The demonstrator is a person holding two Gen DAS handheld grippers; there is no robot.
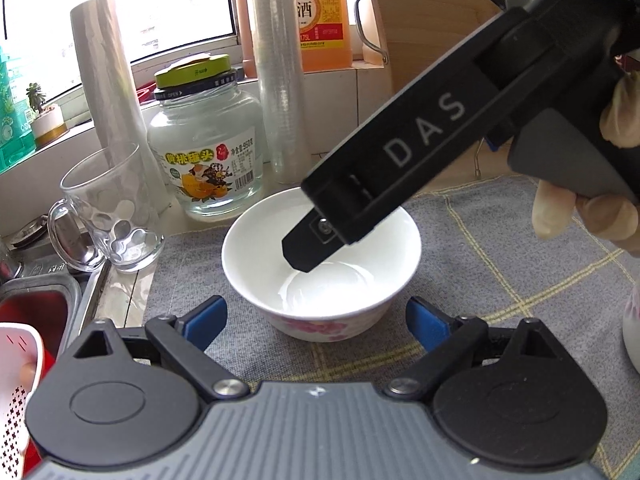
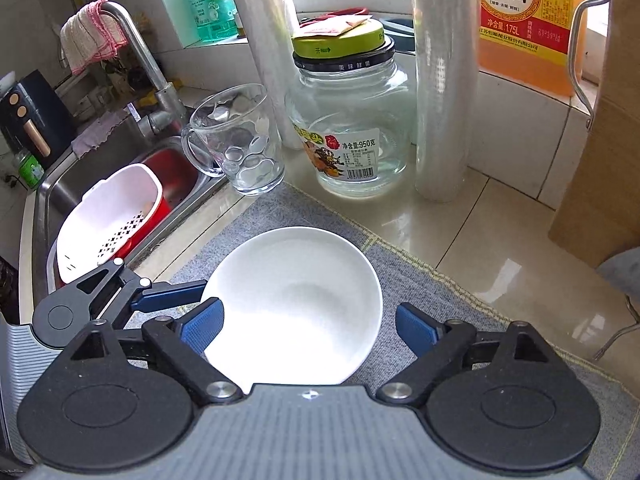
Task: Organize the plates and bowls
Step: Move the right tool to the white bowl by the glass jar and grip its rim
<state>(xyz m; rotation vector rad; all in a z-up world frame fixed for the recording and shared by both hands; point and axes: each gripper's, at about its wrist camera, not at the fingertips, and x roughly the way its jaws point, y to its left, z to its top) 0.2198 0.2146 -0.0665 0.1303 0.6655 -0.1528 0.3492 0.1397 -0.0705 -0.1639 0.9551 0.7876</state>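
Resting on a grey woven mat (image 1: 480,248), a round glossy white bowl (image 1: 320,280) with pink flowers is framed by the wide-open left gripper (image 1: 316,320); the right gripper (image 2: 310,326), also spread, is poised above it.

A glass mug (image 2: 240,148) is standing just beside an empty glass jar (image 2: 348,136) with a green lid, near the sink (image 2: 80,184). A white colander (image 2: 108,220) is sitting inside the sink, and an orange cooking-wine bottle (image 2: 524,20) is resting on the sill behind.
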